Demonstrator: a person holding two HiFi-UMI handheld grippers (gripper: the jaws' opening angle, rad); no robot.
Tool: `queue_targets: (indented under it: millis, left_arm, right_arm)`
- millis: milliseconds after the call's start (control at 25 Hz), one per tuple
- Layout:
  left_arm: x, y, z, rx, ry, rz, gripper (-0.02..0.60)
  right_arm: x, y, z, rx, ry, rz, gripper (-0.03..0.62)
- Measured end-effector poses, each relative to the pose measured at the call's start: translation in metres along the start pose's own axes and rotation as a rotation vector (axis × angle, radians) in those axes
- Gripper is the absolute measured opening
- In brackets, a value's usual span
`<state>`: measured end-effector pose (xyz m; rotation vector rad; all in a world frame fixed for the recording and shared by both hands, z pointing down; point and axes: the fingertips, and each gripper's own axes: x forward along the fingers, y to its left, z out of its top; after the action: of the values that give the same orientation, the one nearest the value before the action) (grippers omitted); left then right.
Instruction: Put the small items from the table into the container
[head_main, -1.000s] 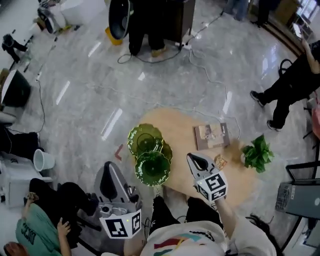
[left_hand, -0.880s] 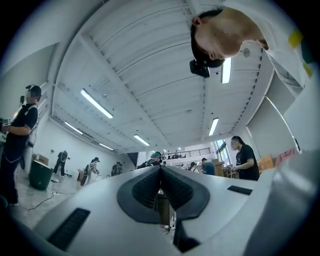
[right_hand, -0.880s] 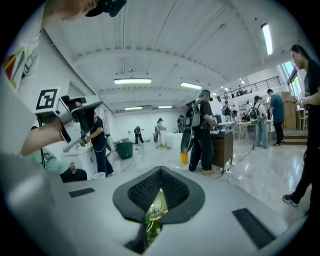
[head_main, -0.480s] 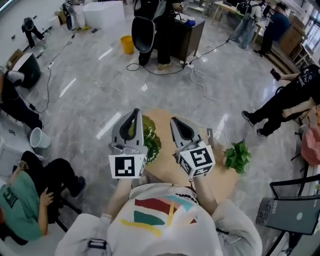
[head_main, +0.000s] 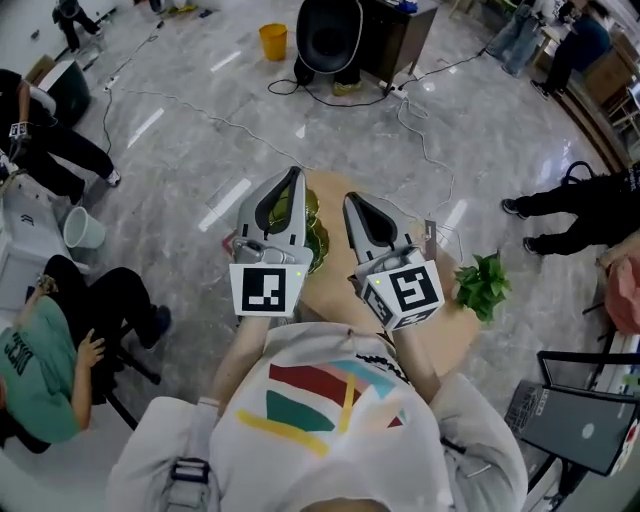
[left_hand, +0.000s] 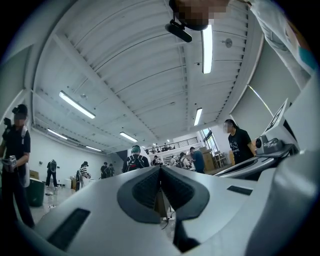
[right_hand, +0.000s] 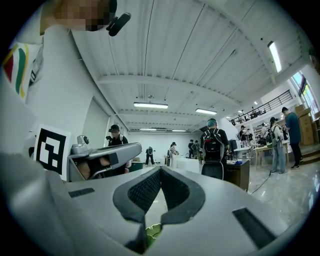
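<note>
Seen from above over a glossy grey marble floor (head_main: 180, 150), the left gripper (head_main: 294, 178) is smooth grey plastic with a black-and-white marker cube (head_main: 267, 290). Its ribbed dark pads (left_hand: 147, 189) are pressed together with nothing between them. Partly hidden behind it, a scalloped green glass dish (head_main: 313, 238), the container, sits on a round pale wooden table (head_main: 452, 325). Just to the right, the right gripper (head_main: 351, 202) is likewise closed and empty, with a sliver of green glass showing below its jaws, and a leafy potted plant (head_main: 482, 285) stands at the table's right edge.
</note>
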<state>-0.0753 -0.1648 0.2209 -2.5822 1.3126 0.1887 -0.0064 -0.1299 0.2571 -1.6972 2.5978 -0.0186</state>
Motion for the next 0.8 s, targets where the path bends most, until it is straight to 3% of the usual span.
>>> queue_targets:
  millis: [360, 800]
  left_arm:
    - [-0.009, -0.004, -0.010, -0.001, 0.039, -0.003, 0.008]
    - [-0.002, -0.054, -0.017, -0.025, 0.031, -0.070, 0.008]
  right_arm:
    - [-0.006, 0.008, -0.007, 0.017, 0.019, 0.010, 0.014]
    - [-0.050, -0.028, -0.023, -0.014, 0.040, -0.074, 0.014]
